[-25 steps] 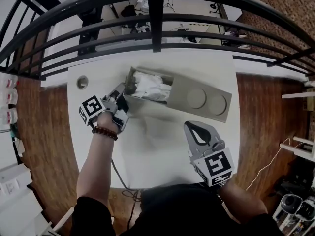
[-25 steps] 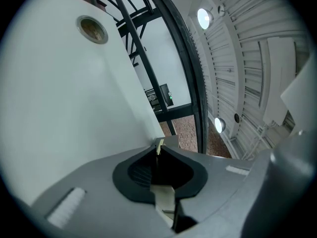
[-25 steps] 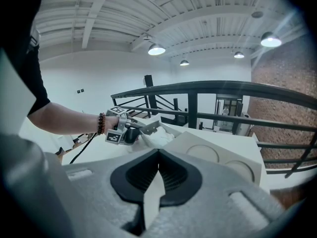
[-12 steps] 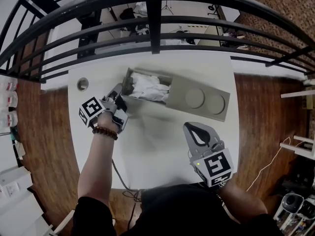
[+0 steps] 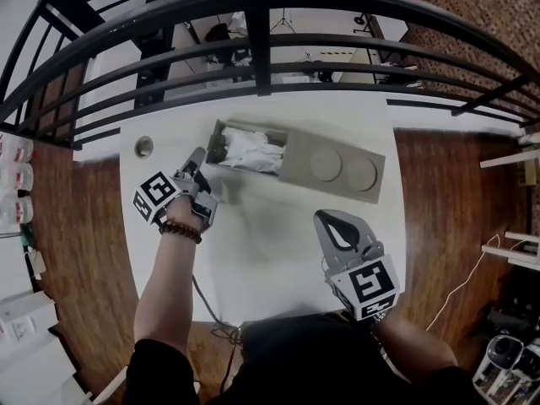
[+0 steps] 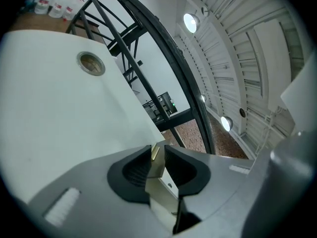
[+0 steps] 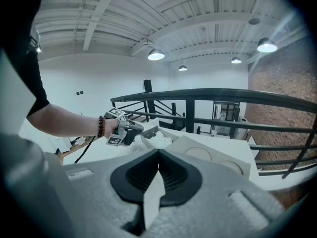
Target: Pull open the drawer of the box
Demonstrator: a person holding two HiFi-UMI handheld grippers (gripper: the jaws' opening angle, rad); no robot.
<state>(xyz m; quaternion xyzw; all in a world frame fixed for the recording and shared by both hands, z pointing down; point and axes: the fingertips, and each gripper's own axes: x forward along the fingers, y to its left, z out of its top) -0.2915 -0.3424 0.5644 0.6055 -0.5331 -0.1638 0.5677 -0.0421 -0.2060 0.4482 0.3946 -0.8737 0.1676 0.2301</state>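
The grey-tan box (image 5: 333, 164) lies on the white table (image 5: 270, 243), two round recesses in its top. Its drawer (image 5: 221, 135) stands pulled out to the left and holds crumpled white material (image 5: 251, 148). My left gripper (image 5: 202, 159) is at the drawer's front end; in the left gripper view it (image 6: 157, 155) is shut on the thin tan drawer front (image 6: 157, 175). My right gripper (image 5: 336, 219) hovers over the table's near side, apart from the box, shut and empty (image 7: 158, 155). The right gripper view shows the box (image 7: 208, 153) and the left gripper (image 7: 124, 128) from afar.
A round metal grommet (image 5: 144, 146) sits in the tabletop left of the drawer. A black railing (image 5: 261, 32) runs across behind the table. A cable (image 5: 205, 304) hangs off the near edge. Wood floor lies to both sides.
The view has shifted a little. The left gripper and the drawer front have crept slightly left; the drawer's opening looks much the same. The right gripper has held still.
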